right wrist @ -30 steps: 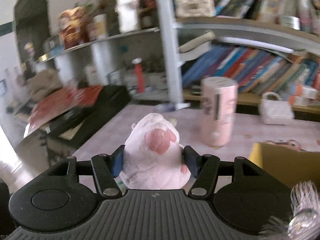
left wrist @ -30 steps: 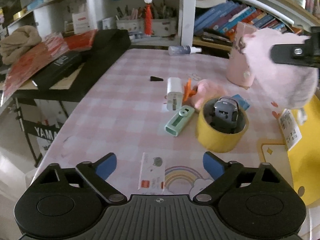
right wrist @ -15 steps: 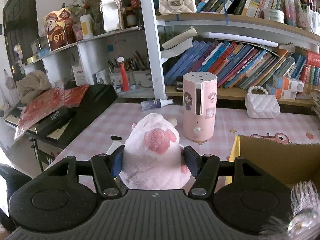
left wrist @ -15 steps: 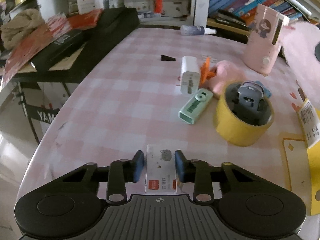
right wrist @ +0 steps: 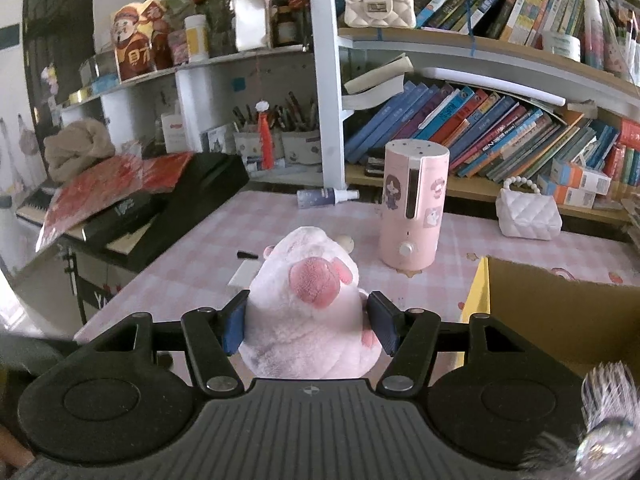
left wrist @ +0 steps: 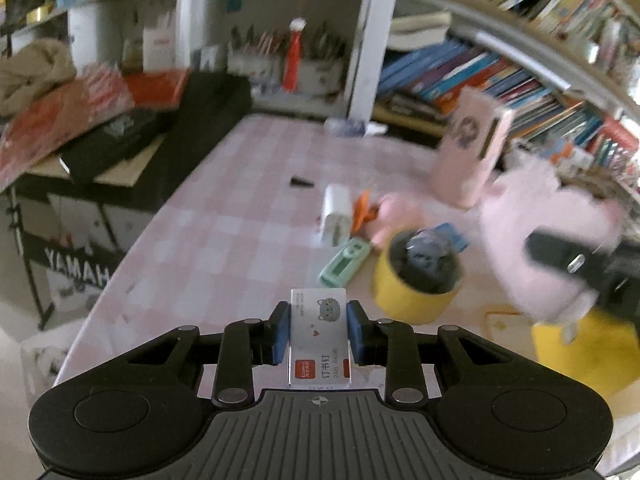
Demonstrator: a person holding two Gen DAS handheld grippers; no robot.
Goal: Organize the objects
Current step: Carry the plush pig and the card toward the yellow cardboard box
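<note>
**Both jaws full above the table**

My left gripper (left wrist: 319,336) is clenched on a staple box (left wrist: 319,340), held level and clear of the pink checked table (left wrist: 224,232). Its view is blurred — yet ahead it shows a white charger (left wrist: 335,220), a green stapler (left wrist: 345,261) and a yellow tape roll (left wrist: 412,292), none seen from my right. To the right there, my other gripper shows side-on.

My right gripper (right wrist: 310,326) grips a pink plush (right wrist: 308,308) at both flanks, aloft. Only this sharper view shows the humidifier (right wrist: 414,208) clearly, and the cardboard box (right wrist: 560,320) just right of the plush.
</note>
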